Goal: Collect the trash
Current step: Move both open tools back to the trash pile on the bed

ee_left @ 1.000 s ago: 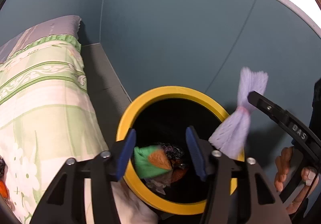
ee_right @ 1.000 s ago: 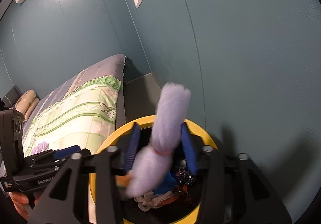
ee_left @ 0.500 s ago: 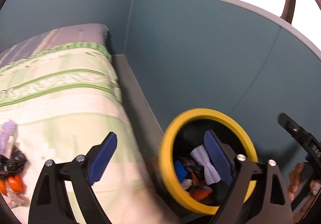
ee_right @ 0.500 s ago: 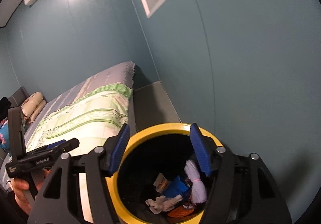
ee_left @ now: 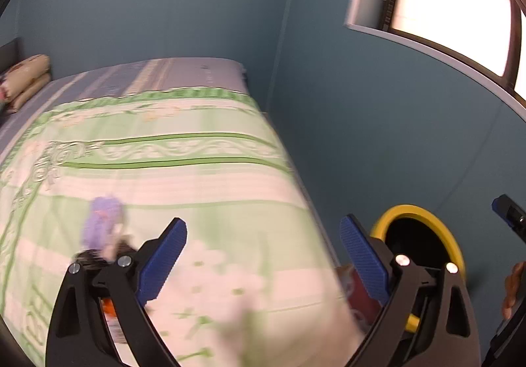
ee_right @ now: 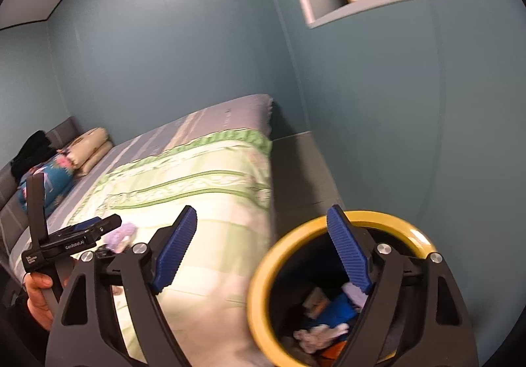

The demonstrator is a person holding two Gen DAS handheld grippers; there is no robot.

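While the left tool (ee_left: 263,255) gapes wide and empty over the bed's green-and-white floral quilt (ee_left: 184,170), a lilac tied wrapper (ee_left: 103,222) lies just beside its left finger. Equally wide and empty, the right tool (ee_right: 261,252) straddles the yellow-rimmed round black bin (ee_right: 332,225), standing hard against the mattress edge near the blue wall (ee_right: 427,137).

One yellow-rimmed bin (ee_right: 345,222), one bed (ee_left: 184,170), two folded pillows (ee_right: 92,147), two grippers.

"genrobot.ai" on left gripper (ee_right: 82,237) body.
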